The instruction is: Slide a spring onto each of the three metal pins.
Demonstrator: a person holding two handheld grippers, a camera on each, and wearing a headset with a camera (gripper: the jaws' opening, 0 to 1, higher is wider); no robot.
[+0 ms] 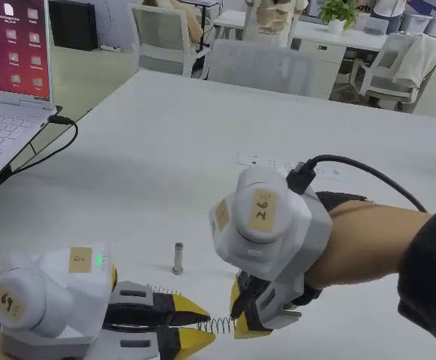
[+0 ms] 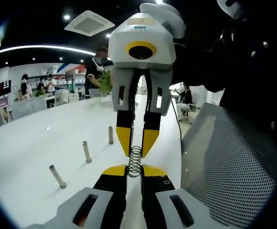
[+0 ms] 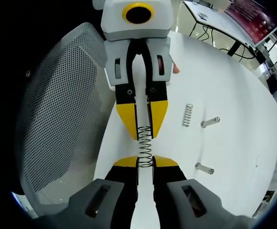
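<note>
A thin coil spring (image 1: pixel 219 325) stretches between my two grippers just above the white table (image 1: pixel 202 150). My left gripper (image 2: pixel 134 170) is shut on one end of this spring (image 2: pixel 135 160). Facing it tip to tip, my right gripper (image 3: pixel 145 162) is shut on the other end of the spring (image 3: pixel 145 143). In the head view the left gripper (image 1: pixel 199 330) sits low left and the right gripper (image 1: pixel 242 315) beside it. One metal pin (image 1: pixel 178 258) stands just beyond them. Two bare pins (image 2: pixel 57 176) (image 2: pixel 86 151) stand left of the jaws. A loose spring (image 3: pixel 188 115) lies near them.
An open laptop (image 1: pixel 7 82) with a black cable (image 1: pixel 49 154) sits at the table's far left. A power strip (image 1: pixel 293 165) lies past the right gripper. Mesh office chairs (image 1: pixel 266 67) stand behind the table's far edge.
</note>
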